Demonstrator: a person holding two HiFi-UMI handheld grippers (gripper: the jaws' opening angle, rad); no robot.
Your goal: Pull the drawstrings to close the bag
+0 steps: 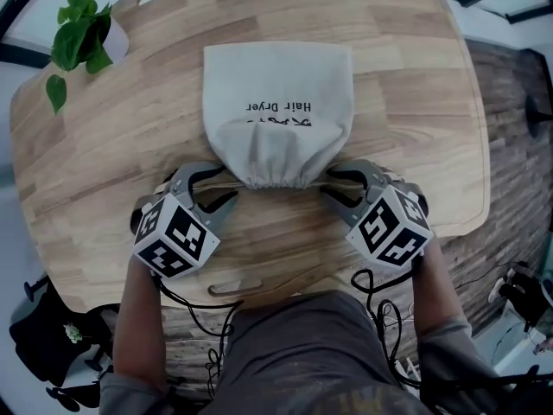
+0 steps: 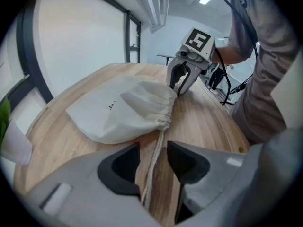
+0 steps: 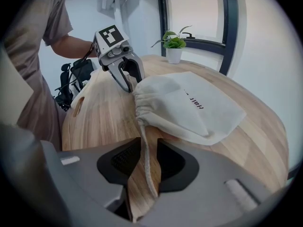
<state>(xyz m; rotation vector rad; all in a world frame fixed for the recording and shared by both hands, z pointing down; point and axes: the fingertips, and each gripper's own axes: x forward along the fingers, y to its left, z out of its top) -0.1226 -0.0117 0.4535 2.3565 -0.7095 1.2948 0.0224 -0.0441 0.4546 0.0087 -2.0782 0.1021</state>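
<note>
**Strings may be slipping free before the pull**

The bag (image 1: 276, 111) is lying flat in the middle of the desk (image 1: 406, 67). Its bunched mouth is pointing at the person. A string is coming out of each side of the mouth. The left string (image 2: 152, 174) is running between the jaws of the left gripper (image 1: 223, 188). The right string (image 3: 146, 162) is running between the jaws of the right gripper (image 1: 333, 188). Both grippers are standing a little spread, with a gap showing beside each string, so nothing is being pinched yet.

Here is what I think could be going wrong. If a gripper is pulling away before it is squeezing, the thin string is just sliding out. If only one side is holding, the whole bag is likely sliding that way and the mouth is not closing any more. The jaws are sitting just beside the gathered cloth, so they may be biting cloth and not string. The tips are pointing down at the wood and may be scraping it.

There is bare wood to the left and right for pulling outward. The desk edges are curving in near both grippers, though, and the front edge is close to the person. The plant (image 1: 82, 24) is standing well apart at the far left corner.
</note>
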